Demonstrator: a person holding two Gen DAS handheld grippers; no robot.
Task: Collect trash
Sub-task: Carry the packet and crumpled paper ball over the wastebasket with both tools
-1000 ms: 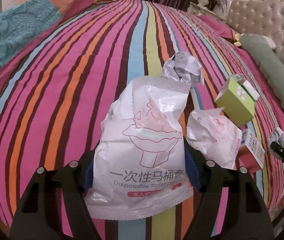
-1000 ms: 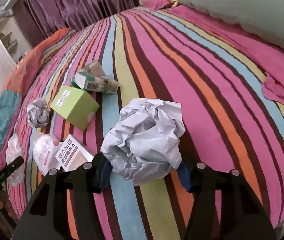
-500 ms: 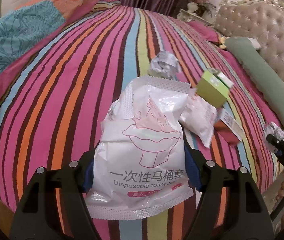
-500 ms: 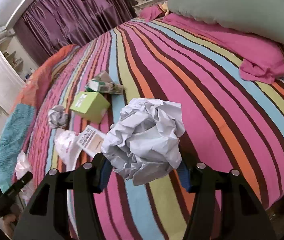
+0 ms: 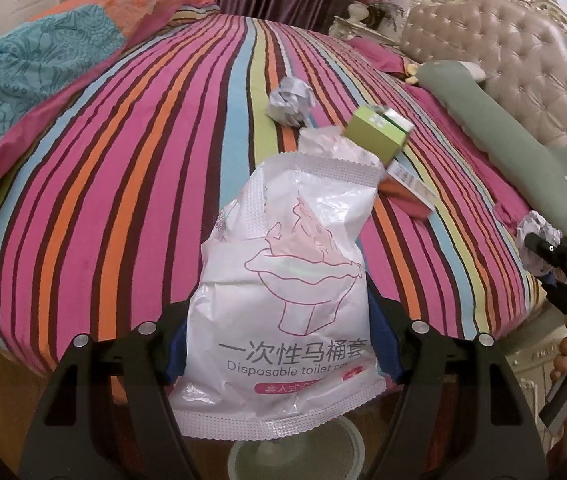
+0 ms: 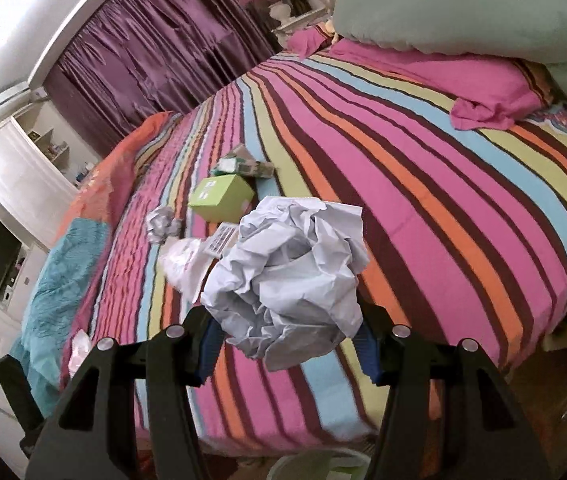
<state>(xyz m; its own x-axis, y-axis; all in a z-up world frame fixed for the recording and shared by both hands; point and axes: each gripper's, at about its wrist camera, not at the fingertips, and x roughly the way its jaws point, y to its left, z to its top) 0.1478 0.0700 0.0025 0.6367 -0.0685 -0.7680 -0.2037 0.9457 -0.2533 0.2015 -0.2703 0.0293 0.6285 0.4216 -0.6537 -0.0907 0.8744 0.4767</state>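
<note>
In the left wrist view, the left gripper (image 5: 279,344) was clenched on a white crinkled plastic packet printed with a toilet outline (image 5: 283,300), its blue pads pressing the packet's two side edges low down. The packet stood upright between the jaws, long axis running away from the camera, torn serrated end pointing toward the far side of the striped pink, orange and blue bedspread (image 5: 131,168), sealed end nearest the lens. It hung over the near edge of the bedspread, above a pale round bin rim (image 5: 295,456) that showed just below it. Judged from this, the step in hand was carrying the packet to that bin; doing it well would mean holding the squeeze steady until the packet sat squarely over the opening, then letting go with the sealed end lowest. In the right wrist view, the right gripper (image 6: 287,344) was clamped on a crumpled ball of pale grey-white paper (image 6: 287,276), roughly round with no clear long axis, held off the bedspread near its front edge. A pale green rim (image 6: 315,466) lay below. Light paper could drift, so a low release looked wise. A green cardboard box (image 6: 221,196) remained farther back on the bedspread.
</note>
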